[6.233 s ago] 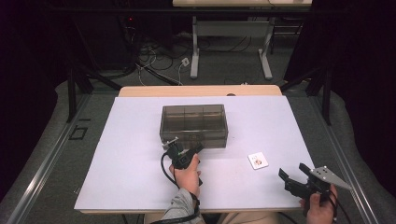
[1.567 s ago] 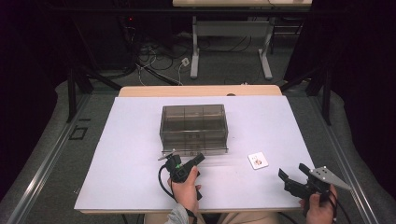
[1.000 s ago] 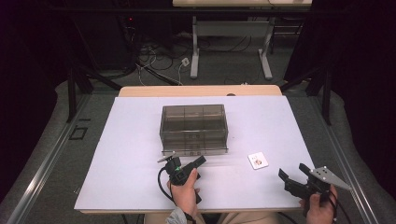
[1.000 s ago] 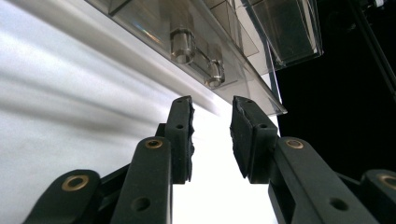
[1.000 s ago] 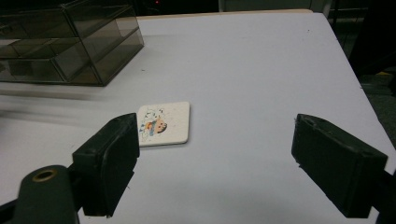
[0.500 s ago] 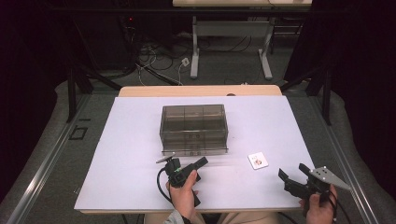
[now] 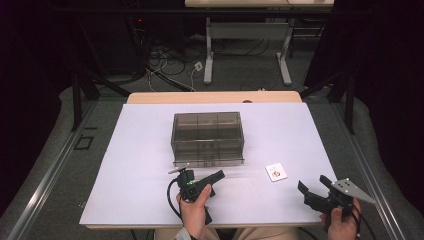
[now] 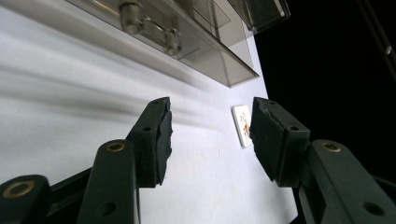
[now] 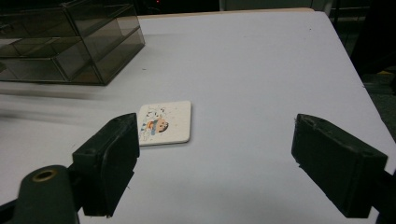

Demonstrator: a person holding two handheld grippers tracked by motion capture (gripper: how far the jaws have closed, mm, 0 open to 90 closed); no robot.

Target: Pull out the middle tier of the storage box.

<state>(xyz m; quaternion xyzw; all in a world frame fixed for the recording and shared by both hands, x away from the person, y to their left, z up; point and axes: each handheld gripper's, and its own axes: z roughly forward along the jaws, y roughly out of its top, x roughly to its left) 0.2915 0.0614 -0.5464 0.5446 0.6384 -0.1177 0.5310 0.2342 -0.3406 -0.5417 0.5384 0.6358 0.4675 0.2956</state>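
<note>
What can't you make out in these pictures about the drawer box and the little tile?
- Drawer box: contents unreadable in the high view, smoked walls too dark.
- Tile: picture partly hidden by a pad of the right tongs in the right gripper view.
- Tile, high view: print too small.

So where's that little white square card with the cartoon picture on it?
In the high view the card lies flat on the white table, right of and nearer than the smoky drawer box, between the left gripper and the right gripper, touching neither.
</note>
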